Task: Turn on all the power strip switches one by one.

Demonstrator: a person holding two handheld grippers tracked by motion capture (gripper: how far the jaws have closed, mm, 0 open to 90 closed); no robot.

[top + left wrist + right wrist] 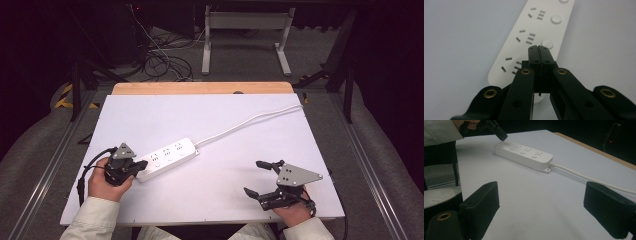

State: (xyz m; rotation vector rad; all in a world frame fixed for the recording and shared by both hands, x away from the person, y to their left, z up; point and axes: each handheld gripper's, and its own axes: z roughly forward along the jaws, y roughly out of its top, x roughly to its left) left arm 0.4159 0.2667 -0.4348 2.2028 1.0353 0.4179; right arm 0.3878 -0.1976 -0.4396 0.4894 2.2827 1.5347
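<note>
A white power strip (167,156) with three sockets and round buttons lies at an angle on the left half of the white table top (210,200). My left gripper (141,164) is shut with nothing in it, and its tips sit over the strip's near end. In the left gripper view, the closed tips (539,47) are right by the nearest round button (547,43) on the strip (544,26); whether they touch it I cannot tell. My right gripper (254,177) stands open above bare table at the front right, its jaws (541,195) wide apart and aimed at the strip (524,153).
The strip's white cable (250,120) runs from its far end to the table's far right corner. A wooden edge (200,88) borders the table's far side. Beyond it are loose floor cables (160,60) and a white frame (245,22).
</note>
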